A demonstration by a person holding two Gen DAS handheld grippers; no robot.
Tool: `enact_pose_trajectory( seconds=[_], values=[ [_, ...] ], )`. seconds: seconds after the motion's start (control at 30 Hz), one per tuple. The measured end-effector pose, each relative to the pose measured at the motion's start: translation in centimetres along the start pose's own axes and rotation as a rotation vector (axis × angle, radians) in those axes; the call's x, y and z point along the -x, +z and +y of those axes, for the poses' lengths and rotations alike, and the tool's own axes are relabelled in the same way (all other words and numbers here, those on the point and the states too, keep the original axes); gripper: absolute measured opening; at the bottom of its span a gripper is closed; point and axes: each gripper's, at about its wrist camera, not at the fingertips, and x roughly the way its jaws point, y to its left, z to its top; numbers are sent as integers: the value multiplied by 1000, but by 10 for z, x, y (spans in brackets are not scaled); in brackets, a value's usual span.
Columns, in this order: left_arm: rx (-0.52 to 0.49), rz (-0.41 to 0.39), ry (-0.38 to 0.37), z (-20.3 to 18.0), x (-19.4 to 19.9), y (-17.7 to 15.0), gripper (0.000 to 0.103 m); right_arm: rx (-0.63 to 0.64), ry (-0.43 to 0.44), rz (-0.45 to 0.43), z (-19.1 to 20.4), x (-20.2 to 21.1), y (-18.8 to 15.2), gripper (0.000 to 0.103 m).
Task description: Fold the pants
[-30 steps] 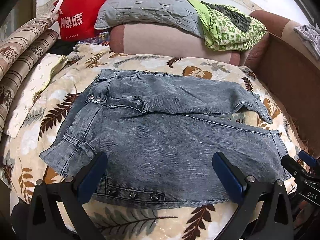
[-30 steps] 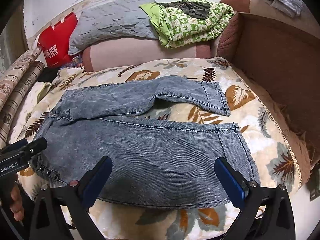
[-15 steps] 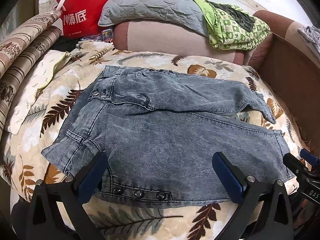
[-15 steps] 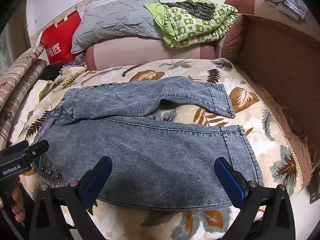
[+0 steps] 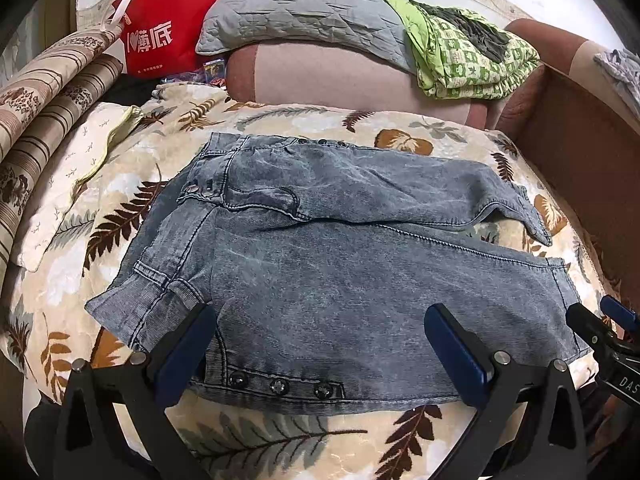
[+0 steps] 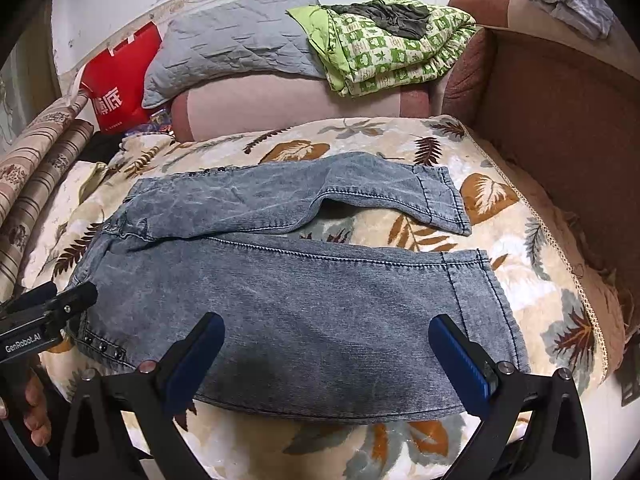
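Leaf-printed bedding (image 5: 280, 120) covers the bed, with striped rolls (image 5: 44, 96) at nine o'clock and a red bag (image 5: 168, 36) at eleven o'clock in the left wrist view. Next along the back come a grey pillow (image 5: 304, 12) and a green checked blanket (image 5: 472, 60). Grey-blue denim pants (image 5: 340, 264) lie flat across the middle, waistband toward nine o'clock, cuffs toward three o'clock, the far leg bent. At six o'clock the left hand-held gripper (image 5: 320, 352) hovers released over the near edge by the snap studs. Over the near leg, the right hand-held gripper (image 6: 324, 360) is likewise spread wide, grasping nothing.
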Motion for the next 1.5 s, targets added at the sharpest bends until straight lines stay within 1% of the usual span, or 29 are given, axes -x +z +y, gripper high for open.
enact_pose_trajectory(
  seconds=[0.17,0.27,0.33,0.4,0.43,0.47,0.53,0.6,0.67,0.77,0.83,0.93,1.0,1.07,1.1,1.13,1.17,1.23,1.27,1.3,1.37,1.4,1.43,1.47,1.5],
  values=[
    [9,2,4,5,0,-1,103,-12,5,6,-2,-3,-2,103],
    [37,13,17,21,-3,-4,103,-28,24,29,-3,-6,-4,103],
    [76,41,36,39,-9,-6,103,-51,61,49,-5,-9,-10,103],
    [143,70,65,64,-14,-11,103,-95,129,99,-11,-15,-19,103],
    [185,81,86,79,-16,-14,103,-139,178,141,-17,-21,-27,103],
    [210,88,104,88,-18,-16,103,-165,198,162,-22,-24,-31,103],
    [260,106,160,111,-21,-22,103,-255,256,215,-40,-30,-46,103],
    [292,125,195,127,-25,-26,103,-338,286,231,-59,-32,-57,103],
    [328,136,219,142,-29,-29,103,-491,312,243,-93,-34,-69,103],
    [388,159,210,160,-35,-32,103,-725,315,241,-141,-36,-85,103],
    [437,173,195,170,-41,-33,103,-846,321,225,-167,-36,-93,103],
    [513,176,163,184,-44,-36,103,-929,322,208,-189,-37,-94,103],
    [581,167,149,193,-45,-39,103,-971,329,219,-197,-42,-93,103],
    [642,150,118,198,-47,-41,102,-986,338,222,-202,-46,-90,103],
    [651,147,116,199,-48,-40,100,-983,334,222,-203,-46,-88,103],
    [651,143,117,198,-48,-38,88,-985,330,221,-202,-48,-87,103],
    [643,143,118,196,-49,-35,66,-990,333,217,-203,-48,-87,103],
    [644,152,81,195,-54,-30,43,-1010,334,201,-206,-46,-89,102],
    [652,158,67,195,-58,-27,39,-1020,338,197,-208,-45,-90,101],
    [652,156,75,194,-59,-25,37,-1032,347,189,-211,-44,-91,101],
    [648,150,87,193,-63,-22,32,-1044,333,175,-214,-41,-92,98],
    [648,148,93,192,-63,-22,29,-1046,326,170,-216,-40,-92,96],
    [649,146,100,193,-64,-22,23,-1051,312,167,-219,-40,-92,92],
    [644,149,106,192,-65,-21,19,-1052,302,171,-220,-41,-92,91],
    [641,150,111,192,-66,-21,17,-1054,301,179,-222,-44,-92,89]
  ],
)
